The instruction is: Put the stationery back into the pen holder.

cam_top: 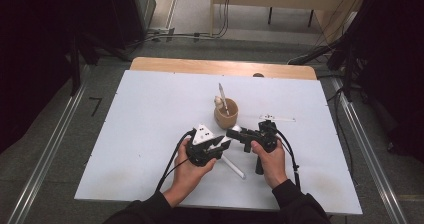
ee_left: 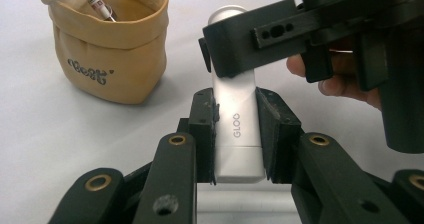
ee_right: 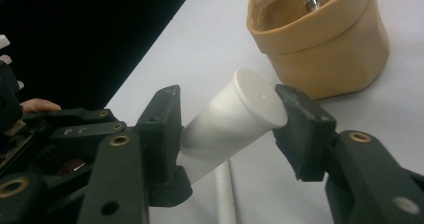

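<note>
White glue stick clamped in left gripper fingers above the surface, right gripper fingers part-open around its cap, tan pouch just beyond, open room leftward, hands meeting mid-surface.

Glue stick is held between the left tongs at frame centre of the high view, on the counter. Its cap end is flanked by the right tongs, just right. Pouch is placed just behind, pen inside it. A stick is laid below, between the hands.
</note>
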{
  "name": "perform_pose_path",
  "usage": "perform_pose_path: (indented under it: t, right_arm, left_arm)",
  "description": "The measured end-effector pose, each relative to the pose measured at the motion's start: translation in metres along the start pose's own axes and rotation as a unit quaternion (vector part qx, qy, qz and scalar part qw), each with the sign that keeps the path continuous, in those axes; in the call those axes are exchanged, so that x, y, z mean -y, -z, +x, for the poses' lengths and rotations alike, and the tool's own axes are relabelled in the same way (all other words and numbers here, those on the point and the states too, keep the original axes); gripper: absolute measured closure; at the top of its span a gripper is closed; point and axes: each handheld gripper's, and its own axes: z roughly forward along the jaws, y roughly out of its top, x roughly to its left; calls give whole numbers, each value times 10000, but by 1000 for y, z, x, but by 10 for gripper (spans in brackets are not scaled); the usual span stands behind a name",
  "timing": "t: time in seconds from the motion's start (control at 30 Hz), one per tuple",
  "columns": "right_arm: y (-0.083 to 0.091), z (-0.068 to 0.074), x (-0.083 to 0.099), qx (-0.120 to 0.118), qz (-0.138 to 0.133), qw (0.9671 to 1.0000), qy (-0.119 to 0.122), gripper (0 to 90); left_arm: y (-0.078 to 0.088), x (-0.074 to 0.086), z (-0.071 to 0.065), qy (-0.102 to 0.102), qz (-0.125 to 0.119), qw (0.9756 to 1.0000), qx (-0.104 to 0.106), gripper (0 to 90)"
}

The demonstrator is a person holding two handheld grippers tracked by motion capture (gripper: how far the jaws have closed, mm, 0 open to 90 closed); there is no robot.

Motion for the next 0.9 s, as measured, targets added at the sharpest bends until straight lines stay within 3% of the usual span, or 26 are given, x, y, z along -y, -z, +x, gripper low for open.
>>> perform_pose_path:
  t: [0.27, 0.53, 0.9]
  right_arm:
    - [4, -5, -2, -322, -153, 9987, -367, 563]
    - [8, -1, -3, -439, -273, 9982, -308, 622]
    - [15, -3, -7, -368, -441, 9980, -258, 623]
  left_arm:
    - [-3, 2, -1, 12, 53, 10000, 27, 720]
    - [-5, 2, -2, 37, 124, 9999, 104, 715]
    - [0, 1, 5, 233, 311, 9989, 264, 594]
